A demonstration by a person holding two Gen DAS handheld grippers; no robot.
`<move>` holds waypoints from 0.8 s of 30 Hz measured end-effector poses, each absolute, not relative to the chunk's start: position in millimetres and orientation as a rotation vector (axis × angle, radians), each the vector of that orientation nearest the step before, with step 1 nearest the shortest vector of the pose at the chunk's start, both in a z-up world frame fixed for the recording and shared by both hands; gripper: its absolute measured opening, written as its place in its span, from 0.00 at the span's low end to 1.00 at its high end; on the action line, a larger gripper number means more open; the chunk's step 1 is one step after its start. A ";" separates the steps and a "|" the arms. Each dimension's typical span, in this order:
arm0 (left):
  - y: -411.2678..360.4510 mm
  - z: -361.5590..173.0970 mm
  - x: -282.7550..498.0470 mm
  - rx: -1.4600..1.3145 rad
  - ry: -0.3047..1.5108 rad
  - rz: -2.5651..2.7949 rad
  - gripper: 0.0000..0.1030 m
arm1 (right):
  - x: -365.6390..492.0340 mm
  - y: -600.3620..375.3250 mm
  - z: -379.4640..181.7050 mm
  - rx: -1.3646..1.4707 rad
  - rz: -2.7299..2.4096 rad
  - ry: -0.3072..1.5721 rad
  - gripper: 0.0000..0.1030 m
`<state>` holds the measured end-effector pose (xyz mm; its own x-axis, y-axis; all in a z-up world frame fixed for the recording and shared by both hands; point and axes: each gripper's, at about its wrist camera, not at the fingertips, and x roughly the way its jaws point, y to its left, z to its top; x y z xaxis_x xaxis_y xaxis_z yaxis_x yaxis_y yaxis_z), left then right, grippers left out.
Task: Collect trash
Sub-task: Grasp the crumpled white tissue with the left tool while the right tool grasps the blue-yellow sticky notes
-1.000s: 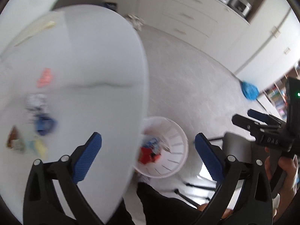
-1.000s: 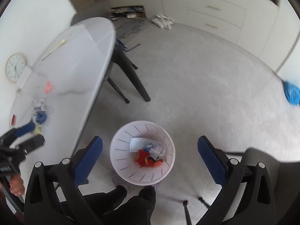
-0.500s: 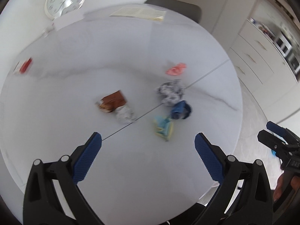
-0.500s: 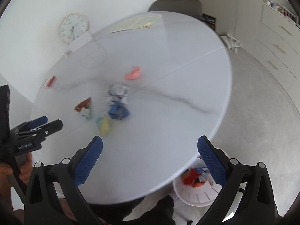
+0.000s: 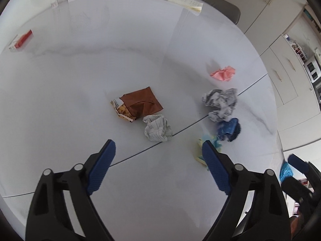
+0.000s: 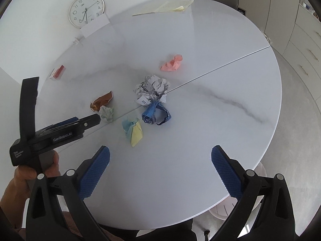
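White marble-look round surface [image 6: 200, 120] carried a loose cluster of trash near its middle. The left tool [image 5: 158, 167] hung above it, jaws apart and closing with nothing between them; a small crumpled newsprint ball [image 5: 157, 128] lay just ahead of its blue pads, touching a torn brown snack wrapper [image 5: 138, 105] that showed yellow snack pieces at its open end. The right tool [image 6: 160, 168] hovered nearer the surface's edge, jaws wide apart and empty; a crumpled yellow and light blue paper [image 6: 133, 129] lay just ahead of it, with a crushed dark blue wad [image 6: 156, 114] beside that. Beyond the blue wad sat a larger crumpled printed paper [image 6: 152, 89], and farther off a crumpled pink paper [image 6: 171, 63], apart from the rest. Lettering on the left tool's body read "GenRobot.AI" in the right wrist view. A red and white small box [image 6: 58, 72] lay near the surface's far left edge, and a wall clock [image 6: 86, 10] stood behind it.
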<state>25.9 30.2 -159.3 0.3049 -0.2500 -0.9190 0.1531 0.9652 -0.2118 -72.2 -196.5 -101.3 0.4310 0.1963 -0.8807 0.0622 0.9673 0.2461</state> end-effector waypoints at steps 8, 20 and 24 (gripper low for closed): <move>20.4 -190.7 42.1 -0.054 1.263 -0.237 0.63 | -67.3 -190.4 -109.6 0.249 0.076 1.163 0.98; 8.4 -187.1 40.8 -0.022 1.213 -0.269 0.27 | -54.5 -165.9 -122.4 0.188 0.108 1.170 0.97; 21.9 -172.4 33.1 -0.028 1.197 -0.275 0.27 | -40.8 -146.0 -135.2 0.162 0.146 1.179 0.90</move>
